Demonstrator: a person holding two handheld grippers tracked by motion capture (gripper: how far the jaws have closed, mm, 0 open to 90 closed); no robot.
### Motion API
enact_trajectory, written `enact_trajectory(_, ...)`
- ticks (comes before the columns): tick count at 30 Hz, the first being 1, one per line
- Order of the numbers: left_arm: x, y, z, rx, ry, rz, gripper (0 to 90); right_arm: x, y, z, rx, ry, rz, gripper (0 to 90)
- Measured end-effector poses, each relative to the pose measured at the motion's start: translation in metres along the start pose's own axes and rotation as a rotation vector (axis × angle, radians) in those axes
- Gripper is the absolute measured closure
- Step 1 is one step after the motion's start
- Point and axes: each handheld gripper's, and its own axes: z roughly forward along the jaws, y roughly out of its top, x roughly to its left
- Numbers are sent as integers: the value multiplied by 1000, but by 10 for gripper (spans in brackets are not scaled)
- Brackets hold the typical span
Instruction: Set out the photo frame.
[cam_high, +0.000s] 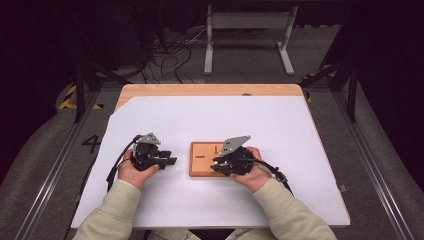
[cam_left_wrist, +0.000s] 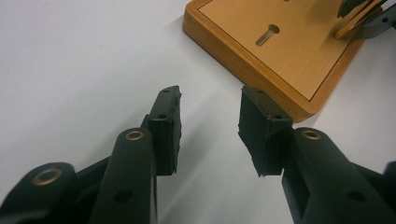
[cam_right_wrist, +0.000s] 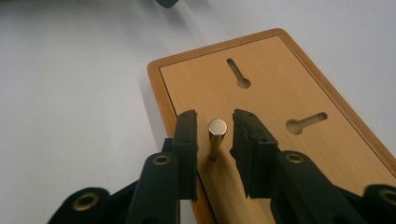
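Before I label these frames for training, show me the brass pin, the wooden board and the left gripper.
brass pin (cam_right_wrist: 217, 126): right gripper view, its round top end.
wooden board (cam_right_wrist: 280, 93): right gripper view, bare top face between the two slots.
left gripper (cam_left_wrist: 209, 114): left gripper view, midway between its fingertips.

Both tongs (cam_high: 172, 161) (cam_high: 216, 164) parted, low

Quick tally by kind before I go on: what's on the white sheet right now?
Wooden board: 1
Keyhole slots in the board: 2
Brass pin standing in the board: 1
Hand-held grippers, left hand-held gripper and right hand-held gripper: 2
Total: 6
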Motion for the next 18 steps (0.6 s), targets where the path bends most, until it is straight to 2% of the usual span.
enact_trajectory(2, 0, 0, 0, 1, 1, 3, 592, 1, 0, 0, -1, -3, -4, 744)
enact_trajectory(6, 0, 0, 0, 2, 1, 3, 591, 3, 1, 0, 9, -22, -40, 832)
enact_trajectory(18, 1, 0, 1, -2, -1, 4, 593, 11, 0, 0, 11, -70, -123, 830)
